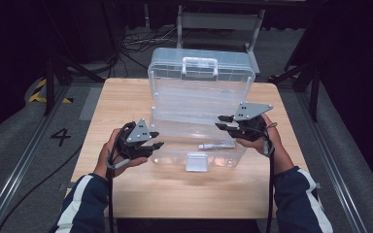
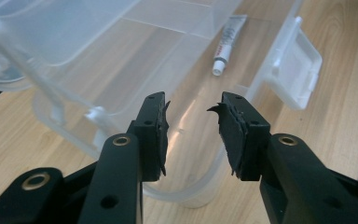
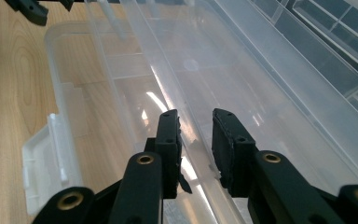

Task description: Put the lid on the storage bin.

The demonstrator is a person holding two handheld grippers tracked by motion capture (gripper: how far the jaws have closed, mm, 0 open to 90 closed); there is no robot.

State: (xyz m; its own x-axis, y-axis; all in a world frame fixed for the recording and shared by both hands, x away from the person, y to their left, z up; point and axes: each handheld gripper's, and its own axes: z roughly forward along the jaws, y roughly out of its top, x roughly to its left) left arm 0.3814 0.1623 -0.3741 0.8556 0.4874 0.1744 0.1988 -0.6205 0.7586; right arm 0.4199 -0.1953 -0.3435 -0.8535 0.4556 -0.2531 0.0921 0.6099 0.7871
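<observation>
**A:** Where was the box?

**B:** Clear plastic storage box point(image 1: 194, 121) sat mid-table point(image 1: 126, 194), lid point(image 1: 201, 70) open and standing up at the far side, white carry handle point(image 1: 200, 63) on top of it. Latch tab point(image 1: 196, 161) hung off the near wall.

**A:** Contents?

**B:** One small white tube point(image 1: 217, 145) lying flat on the box floor, near-right part, just behind the near wall. In the left gripper view the tube point(image 2: 227, 43) had its cap end toward the camera.

**A:** Left gripper?

**B:** Left gripper point(image 1: 155, 144) was at the box's near-left corner. Jaws apart, nothing between the pads. In its own view the gap point(image 2: 191, 135) looked over the corner rim into the box; can't tell if a pad touched the rim.

**A:** Right?

**B:** Right gripper point(image 1: 222, 122) was over the right side of the box, pointing left. Its own view point(image 3: 196, 149) showed the jaws straddling a clear edge inside the box, narrow gap, pads not visibly pressing on it. I'd call it open.

**A:** Hands?

**B:** Both forearms came in from the near edge, dark sleeves with white stripes. The grippers were well apart, one at each end of the box.
</observation>
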